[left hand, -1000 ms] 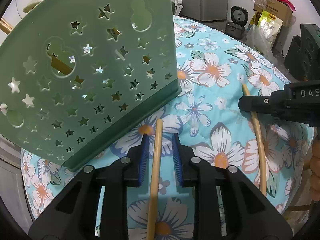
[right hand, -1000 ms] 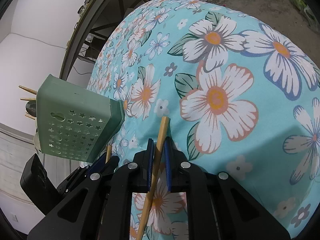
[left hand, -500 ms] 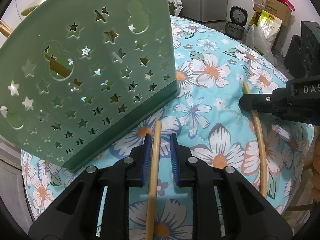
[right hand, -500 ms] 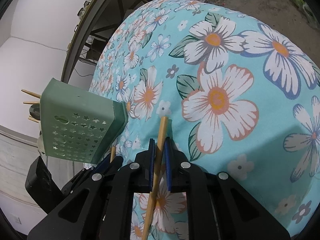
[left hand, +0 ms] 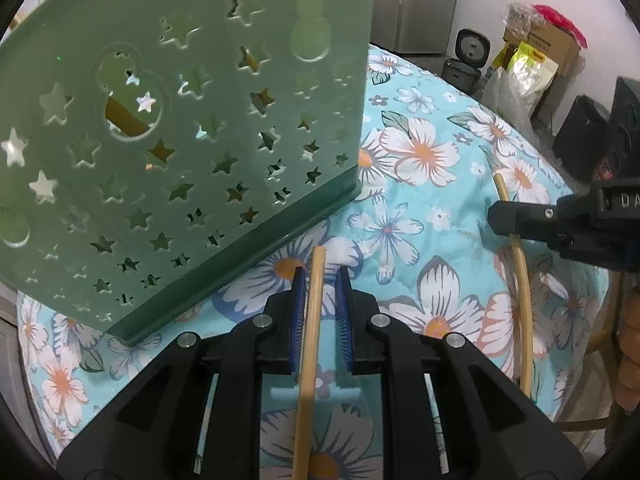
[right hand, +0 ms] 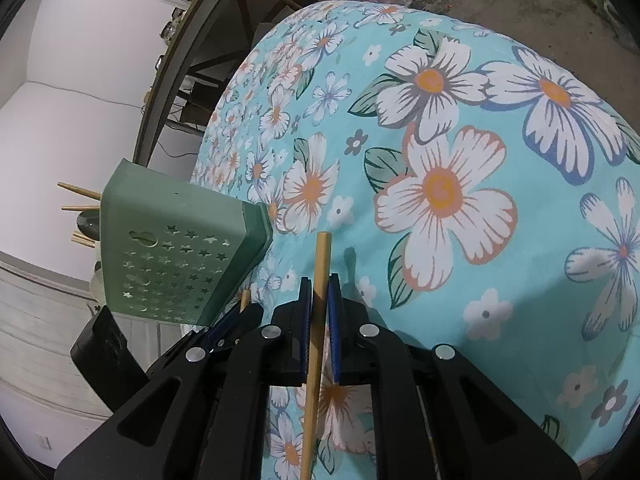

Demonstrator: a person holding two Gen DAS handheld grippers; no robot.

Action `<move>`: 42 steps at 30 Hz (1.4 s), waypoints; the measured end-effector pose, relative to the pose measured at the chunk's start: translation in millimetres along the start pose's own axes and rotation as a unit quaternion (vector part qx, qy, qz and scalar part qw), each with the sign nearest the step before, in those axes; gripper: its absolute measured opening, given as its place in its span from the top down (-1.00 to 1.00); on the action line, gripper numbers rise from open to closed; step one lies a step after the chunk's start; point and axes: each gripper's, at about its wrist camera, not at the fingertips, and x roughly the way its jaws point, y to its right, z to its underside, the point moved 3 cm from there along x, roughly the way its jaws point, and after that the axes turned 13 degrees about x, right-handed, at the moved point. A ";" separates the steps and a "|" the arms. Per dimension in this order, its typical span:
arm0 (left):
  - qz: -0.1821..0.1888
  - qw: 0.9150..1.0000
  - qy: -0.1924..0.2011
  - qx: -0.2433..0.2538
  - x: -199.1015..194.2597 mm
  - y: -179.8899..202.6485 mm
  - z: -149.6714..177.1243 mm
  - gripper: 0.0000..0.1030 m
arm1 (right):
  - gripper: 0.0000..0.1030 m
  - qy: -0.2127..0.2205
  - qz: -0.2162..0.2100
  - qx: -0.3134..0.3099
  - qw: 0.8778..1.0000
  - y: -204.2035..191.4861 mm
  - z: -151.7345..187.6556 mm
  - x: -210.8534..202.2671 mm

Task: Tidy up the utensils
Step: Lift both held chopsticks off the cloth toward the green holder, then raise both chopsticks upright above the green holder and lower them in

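A green utensil holder (left hand: 180,140) with star cut-outs stands on the floral tablecloth; it also shows in the right wrist view (right hand: 172,256), with several chopstick ends poking out of its top. My left gripper (left hand: 320,276) straddles a wooden chopstick (left hand: 310,340) that lies between its blue pads with a small gap on each side, just in front of the holder. My right gripper (right hand: 320,280) is shut on a second chopstick (right hand: 318,320). That chopstick (left hand: 522,280) and the right gripper's finger (left hand: 520,218) show at the right of the left wrist view.
The table (right hand: 460,160) has a blue floral cloth (left hand: 420,200). Beyond its far edge stand a rice cooker (left hand: 468,56), bags and boxes (left hand: 536,56) and black cases (left hand: 592,136). A metal shelf frame (right hand: 200,40) stands behind the table.
My left gripper's jaws have narrowed around the chopstick and it has moved closer to the holder. My right gripper stays shut on its chopstick, which now points straighter.
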 end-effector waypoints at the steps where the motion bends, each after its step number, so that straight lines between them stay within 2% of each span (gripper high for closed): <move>1: 0.004 1.000 0.001 -0.004 0.9 -2.2 1.0 0.74 | 0.84 0.001 -0.001 -0.001 1.000 -0.5 0.7 -1.8; 5: 0.026 0.999 0.004 -0.028 0.8 -11.7 2.6 0.86 | 0.84 0.006 -0.006 -0.004 1.000 -2.4 2.8 -9.6; 9: 0.050 0.997 0.009 -0.056 -4.5 -24.8 3.6 0.89 | 0.85 0.010 -0.009 -0.005 1.000 -3.5 4.2 -15.7; 20: 0.082 0.992 0.051 -0.086 -47.3 -29.6 0.2 0.89 | 0.85 0.018 -0.018 -0.010 1.000 -6.9 9.8 -27.6; 27: 0.087 0.988 0.076 -0.105 -76.4 -41.0 2.9 0.89 | 0.83 0.016 -0.014 -0.011 1.000 -12.6 11.0 -25.3; 30: 0.087 0.987 0.076 -0.112 -82.3 -45.7 6.3 0.89 | 0.75 0.010 0.007 -0.010 1.000 -9.6 11.3 -20.4; 31: 0.087 0.987 0.075 -0.113 -82.8 -45.8 7.3 0.89 | 0.68 0.006 0.018 -0.010 1.000 -8.4 11.7 -16.9; 32: 0.087 0.987 0.075 -0.115 -83.3 -46.2 8.5 0.89 | 0.49 0.004 0.027 -0.012 1.000 -7.3 12.2 -14.5; 33: 0.087 0.986 0.076 -0.117 -84.5 -47.1 9.6 0.89 | 0.43 0.003 0.039 -0.016 0.999 -6.9 12.6 -11.5; 37: 0.087 0.986 0.080 -0.118 -92.9 -49.3 11.5 0.89 | 0.43 -0.006 0.072 -0.045 0.996 -9.4 14.0 3.3; 40: 0.087 0.985 0.087 -0.118 -100.1 -50.3 9.5 0.89 | 0.43 0.003 0.094 -0.079 0.992 -17.0 14.2 14.5; 42: 0.087 0.985 0.093 -0.117 -107.2 -50.9 8.2 0.89 | 0.54 0.013 0.105 -0.099 0.989 -23.0 13.5 19.9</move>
